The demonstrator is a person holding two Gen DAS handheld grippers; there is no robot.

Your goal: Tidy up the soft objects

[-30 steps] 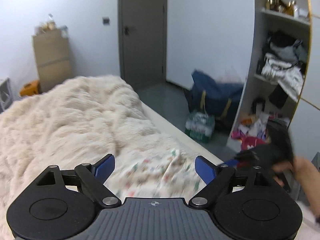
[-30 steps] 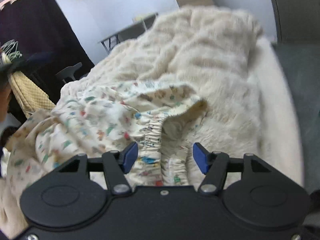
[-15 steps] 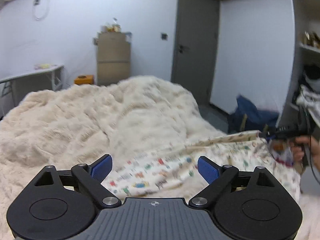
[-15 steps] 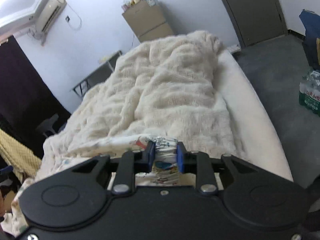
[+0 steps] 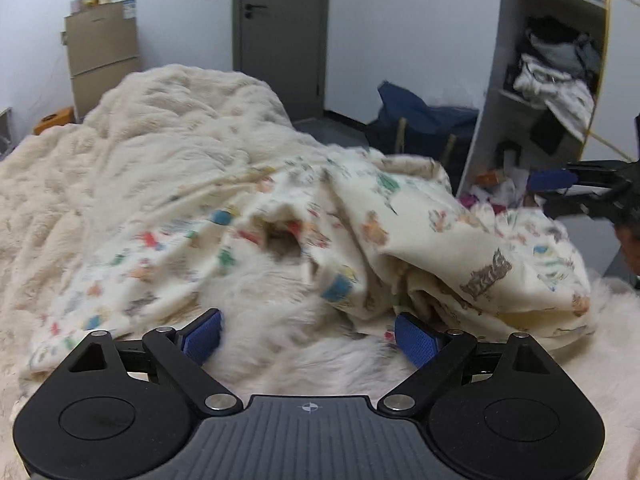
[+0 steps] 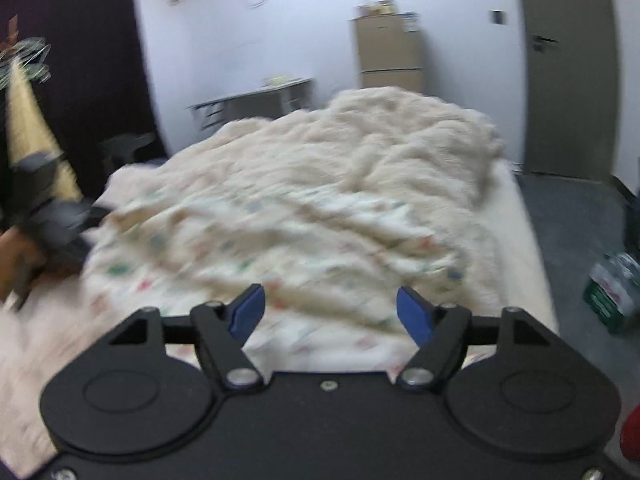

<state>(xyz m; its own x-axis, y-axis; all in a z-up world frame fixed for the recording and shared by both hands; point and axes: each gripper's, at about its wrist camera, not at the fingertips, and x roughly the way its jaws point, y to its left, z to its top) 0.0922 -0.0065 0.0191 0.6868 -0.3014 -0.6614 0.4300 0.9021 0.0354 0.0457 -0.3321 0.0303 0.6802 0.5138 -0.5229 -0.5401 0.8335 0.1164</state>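
Printed sheet [image 5: 360, 236]: rumpled in a loose heap on the fluffy cream blanket [image 5: 140, 140] covering the bed, one folded lobe bulging toward the right edge, elastic hem partly tucked under.
Left gripper [image 5: 308, 334]: spread wide, jaws closing, nothing between the blue pads [image 5: 202, 334] but blanket fur — low over the sheet's near edge.
Right gripper [image 6: 331, 312]: spread, jaws opening, no cloth pinched; sheet lying just beyond the tips.
Sheet, right-wrist view: flatter spread across the bed, badly blurred.
Risk – wrong layer: closing here likely to catch blanket pile along with, or instead of, the thin sheet.
Risk – slide-off: right lobe close to the mattress edge; a tug toward that side could drag it to the floor.
Risk – uneven hold: one-sided grab would bunch the sheet rather than straighten it.
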